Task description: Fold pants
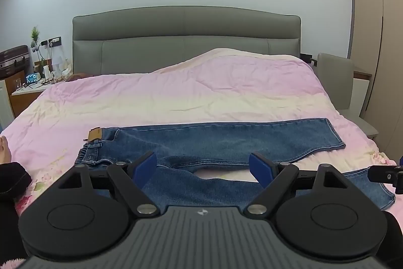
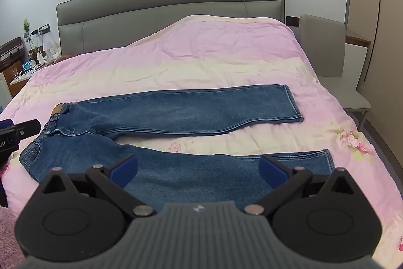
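Blue jeans [image 2: 176, 112] lie flat on the pink bedspread, waistband with a tan patch [image 2: 56, 109] at the left, two legs spread apart and running right. They also show in the left wrist view [image 1: 214, 140]. My left gripper [image 1: 202, 165] is open and empty, above the crotch and near leg. My right gripper [image 2: 199, 168] is open and empty, above the middle of the near leg [image 2: 201, 175]. The far leg's hem [image 2: 293, 102] lies at the right.
The bed [image 2: 226, 54] has a grey headboard [image 1: 186, 42]. A cluttered nightstand [image 1: 32, 85] stands at the left, a grey chair [image 2: 330, 59] at the right. The left gripper's side shows at the right wrist view's left edge [image 2: 15, 135]. A bare foot [image 1: 5, 150] rests at the left.
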The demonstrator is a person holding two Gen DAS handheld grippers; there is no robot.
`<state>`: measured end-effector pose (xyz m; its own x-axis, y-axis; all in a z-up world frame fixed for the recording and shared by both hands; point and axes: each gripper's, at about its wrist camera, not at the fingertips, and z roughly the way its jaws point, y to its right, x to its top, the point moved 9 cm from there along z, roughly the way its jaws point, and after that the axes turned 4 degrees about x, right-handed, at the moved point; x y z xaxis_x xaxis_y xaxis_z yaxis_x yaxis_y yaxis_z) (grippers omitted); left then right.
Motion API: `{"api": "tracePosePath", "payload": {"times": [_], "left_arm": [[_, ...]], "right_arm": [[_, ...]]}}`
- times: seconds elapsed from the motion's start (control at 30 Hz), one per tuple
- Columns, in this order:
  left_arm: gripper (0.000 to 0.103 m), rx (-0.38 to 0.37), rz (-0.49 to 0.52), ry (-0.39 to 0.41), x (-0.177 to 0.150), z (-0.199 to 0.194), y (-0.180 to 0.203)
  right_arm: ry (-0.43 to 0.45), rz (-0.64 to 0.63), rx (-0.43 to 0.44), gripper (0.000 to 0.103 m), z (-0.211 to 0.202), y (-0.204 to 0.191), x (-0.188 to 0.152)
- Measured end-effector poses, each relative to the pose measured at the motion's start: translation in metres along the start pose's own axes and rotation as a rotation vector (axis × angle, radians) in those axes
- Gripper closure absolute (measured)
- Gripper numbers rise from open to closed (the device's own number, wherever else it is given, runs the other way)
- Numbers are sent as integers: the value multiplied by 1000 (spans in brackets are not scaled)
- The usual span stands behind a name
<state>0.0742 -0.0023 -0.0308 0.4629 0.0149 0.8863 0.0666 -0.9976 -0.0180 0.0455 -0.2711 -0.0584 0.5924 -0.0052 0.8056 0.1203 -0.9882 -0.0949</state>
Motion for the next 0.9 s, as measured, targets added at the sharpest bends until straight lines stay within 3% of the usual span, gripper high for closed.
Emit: {"api": "tracePosePath", "payload": {"times": [0.6, 0.9], "left_arm": [[6, 2, 22, -12, -1, 2, 5], [6, 1, 25, -13, -1, 3, 5]], "right_arm": [[-12, 30, -11, 5, 2, 5, -3], [29, 13, -32, 5, -2, 8, 0]]}}
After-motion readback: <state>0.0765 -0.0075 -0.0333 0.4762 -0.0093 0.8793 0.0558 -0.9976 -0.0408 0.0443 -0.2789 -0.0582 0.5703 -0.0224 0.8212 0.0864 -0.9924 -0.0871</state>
